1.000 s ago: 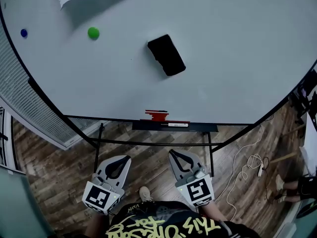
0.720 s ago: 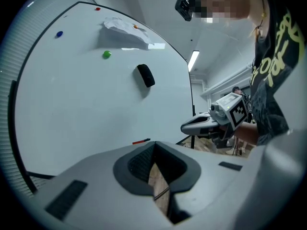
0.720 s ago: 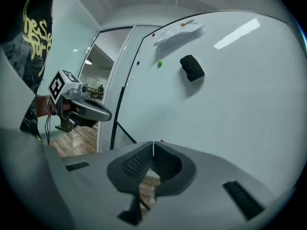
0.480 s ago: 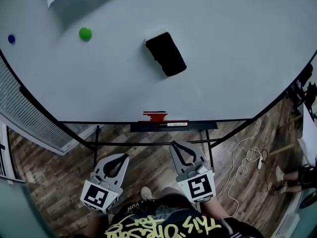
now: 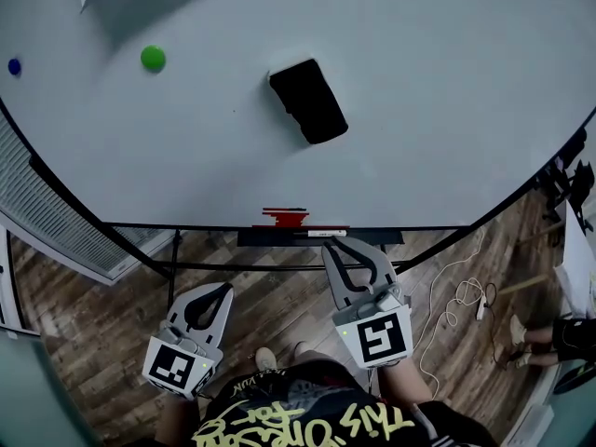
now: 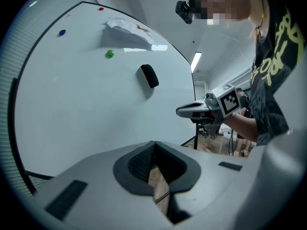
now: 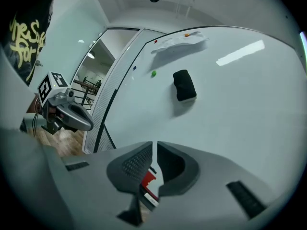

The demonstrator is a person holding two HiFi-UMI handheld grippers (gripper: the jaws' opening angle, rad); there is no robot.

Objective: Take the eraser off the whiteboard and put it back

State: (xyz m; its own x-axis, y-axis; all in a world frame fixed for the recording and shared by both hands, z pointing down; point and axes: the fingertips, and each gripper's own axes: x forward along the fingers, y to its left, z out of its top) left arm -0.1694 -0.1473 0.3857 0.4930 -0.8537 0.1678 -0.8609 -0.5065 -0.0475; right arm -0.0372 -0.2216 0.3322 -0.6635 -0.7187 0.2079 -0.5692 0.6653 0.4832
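Moved: the right tongs (image 5: 333,243) have lifted toward the whiteboard (image 5: 447,110) since a second ago, and their tip is now just under its tray (image 5: 256,238).
Right tongs: jaws pressed together, gripping nothing.
Left tongs (image 5: 227,290): jaws together as well, empty, lower and farther from the whiteboard than the right pair.
Eraser (image 5: 308,101): black, tilted, stuck near the whiteboard's middle, well above both tongs.
Green magnet (image 5: 153,59): on the whiteboard, left of the eraser.
Red object (image 5: 284,218): on the whiteboard's tray, below the eraser.
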